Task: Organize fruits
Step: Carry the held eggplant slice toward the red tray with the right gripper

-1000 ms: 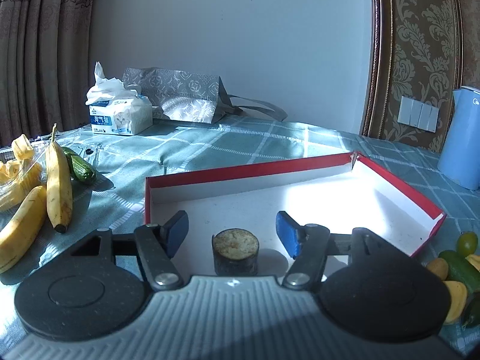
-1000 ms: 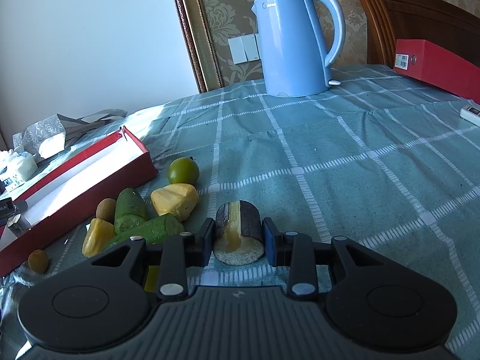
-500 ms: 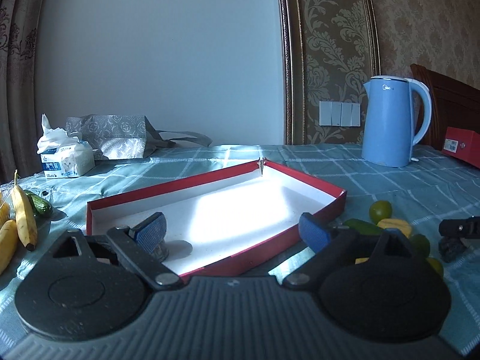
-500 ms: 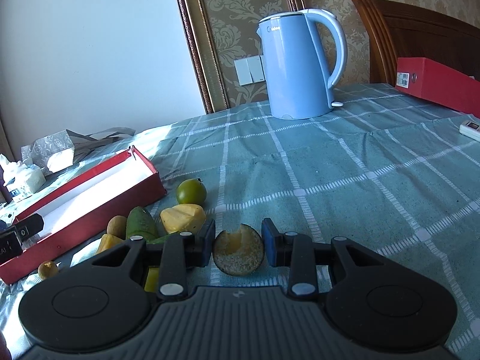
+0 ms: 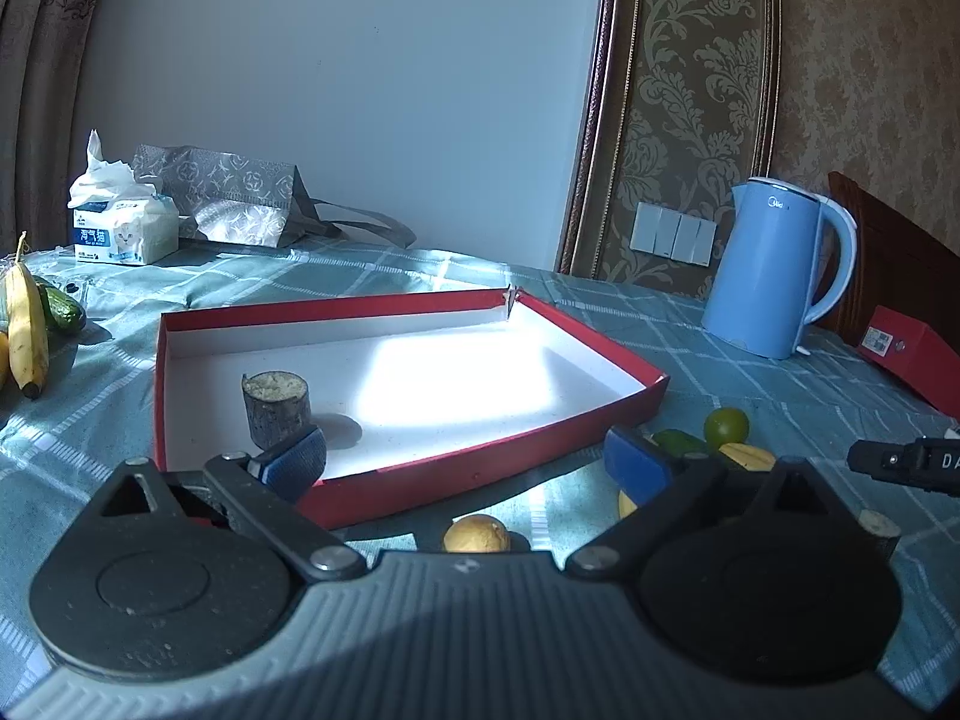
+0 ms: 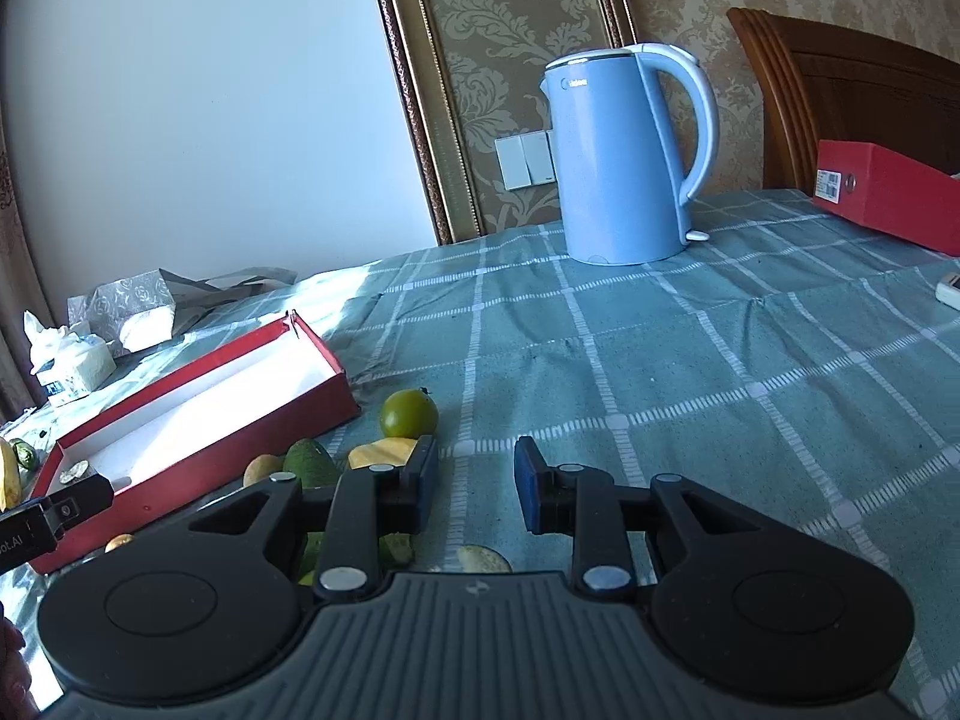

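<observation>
Left gripper (image 5: 465, 459): jaws were spread wide with nothing between them, held above the near edge of the red box (image 5: 480, 468).

Right gripper (image 6: 474, 483): jaws were parted and empty, held over the checked tablecloth (image 6: 690, 372).

Red box: shallow, white inside, laid open on the table. One cut cane piece (image 5: 276, 408) was stood upright in its near left part, pale cut face upward.

Loose fruit, right of the box: a green round fruit (image 6: 409, 414), a yellow chunk (image 6: 381, 454), a green mango (image 6: 309, 462) and a small yellow-brown fruit (image 6: 263, 469) were grouped near the box's outer wall. A pale cut piece (image 6: 483, 559) was seen low behind the right gripper's body, partly hidden. One small yellow fruit (image 5: 477, 534) was lying just outside the box's near wall.

Left of the box: a banana (image 5: 27, 330) and a cucumber (image 5: 60, 309) were laid on the tablecloth.

Other items on the table: blue kettle (image 6: 618, 162), tissue pack (image 5: 123, 231), grey patterned bag (image 5: 222, 198), second red box (image 6: 882, 195) at the far right.
</observation>
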Motion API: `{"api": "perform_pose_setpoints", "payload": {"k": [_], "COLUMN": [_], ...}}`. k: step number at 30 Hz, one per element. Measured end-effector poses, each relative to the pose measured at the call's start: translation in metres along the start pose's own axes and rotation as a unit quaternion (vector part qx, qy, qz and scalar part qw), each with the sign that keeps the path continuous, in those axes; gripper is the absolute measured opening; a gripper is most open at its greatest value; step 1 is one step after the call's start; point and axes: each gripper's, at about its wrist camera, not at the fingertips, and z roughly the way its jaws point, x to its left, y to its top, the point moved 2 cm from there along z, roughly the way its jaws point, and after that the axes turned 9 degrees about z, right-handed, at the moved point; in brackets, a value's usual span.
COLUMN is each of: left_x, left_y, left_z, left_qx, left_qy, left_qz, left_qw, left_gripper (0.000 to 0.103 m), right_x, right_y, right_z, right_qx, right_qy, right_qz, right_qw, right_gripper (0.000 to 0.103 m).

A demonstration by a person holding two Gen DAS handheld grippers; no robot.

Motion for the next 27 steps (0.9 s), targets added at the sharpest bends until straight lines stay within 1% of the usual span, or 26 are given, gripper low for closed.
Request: {"api": "perform_pose_setpoints", "payload": {"k": [1, 2, 3, 4, 5, 8, 10, 12, 13, 14, 15, 16, 19, 22, 24, 27], "left_x": [-0.003, -0.005, -0.007, -0.009, -0.012, -0.014, -0.015, -0.016, -0.016, -0.016, -0.015, -0.014, -0.007, -0.002, -0.004, -0.012], "left_y": [0.000, 0.001, 0.001, 0.001, 0.001, 0.000, 0.000, -0.002, -0.002, -0.004, -0.005, -0.006, -0.009, -0.009, -0.009, -0.009], "left_z": [-0.001, -0.002, -0.002, -0.003, -0.002, 0.000, 0.003, 0.004, 0.003, 0.002, 0.001, 0.000, -0.003, -0.003, -0.003, 0.001], "left_qx": [-0.002, -0.004, -0.006, -0.007, -0.005, 0.004, 0.016, 0.031, 0.033, 0.036, 0.039, 0.043, 0.048, 0.051, 0.053, 0.064], "left_qy": [0.001, 0.002, 0.003, 0.003, 0.004, 0.005, 0.003, -0.001, -0.001, 0.005, 0.010, 0.013, 0.006, 0.006, 0.008, 0.000], "left_qz": [0.008, 0.016, 0.022, 0.028, 0.034, 0.041, 0.047, 0.061, 0.065, 0.069, 0.071, 0.071, 0.055, 0.044, 0.052, 0.075], "left_qw": [1.0000, 0.9999, 0.9997, 0.9996, 0.9994, 0.9991, 0.9988, 0.9977, 0.9974, 0.9970, 0.9967, 0.9965, 0.9973, 0.9977, 0.9972, 0.9951], "left_gripper": [0.103, 0.103, 0.103, 0.103, 0.103, 0.103, 0.103, 0.103, 0.103, 0.103, 0.103, 0.103, 0.103, 0.103, 0.103, 0.103], "right_x": [-0.003, -0.005, -0.007, -0.008, -0.008, -0.002, 0.004, 0.006, 0.005, 0.004, 0.003, 0.004, 0.002, -0.001, -0.002, 0.001], "right_y": [-0.003, -0.006, -0.009, -0.013, -0.015, -0.022, -0.027, -0.030, -0.030, -0.030, -0.029, -0.029, -0.028, -0.026, -0.023, -0.013], "right_z": [-0.001, -0.002, -0.003, -0.006, -0.008, -0.011, -0.007, -0.002, 0.001, 0.003, 0.005, 0.006, 0.006, 0.003, 0.002, 0.004], "right_qx": [0.009, 0.016, 0.020, 0.024, 0.024, 0.026, 0.032, 0.041, 0.052, 0.060, 0.062, 0.061, 0.059, 0.045, 0.034, 0.028], "right_qy": [-0.003, -0.003, 0.001, 0.007, 0.009, 0.000, -0.014, -0.025, -0.021, -0.017, -0.016, -0.018, -0.017, -0.017, -0.017, -0.007], "right_qz": [-0.002, 0.001, 0.005, 0.008, 0.009, -0.016, -0.048, -0.060, -0.058, -0.053, -0.049, -0.049, -0.042, -0.030, -0.025, -0.019], "right_qw": [1.000, 1.000, 1.000, 1.000, 1.000, 1.000, 0.998, 0.997, 0.997, 0.997, 0.997, 0.997, 0.997, 0.998, 0.999, 0.999], "right_gripper": [0.036, 0.049, 0.055, 0.065, 0.066, 0.066, 0.066, 0.055, 0.045, 0.036, 0.033, 0.033, 0.033, 0.033, 0.033, 0.033]}}
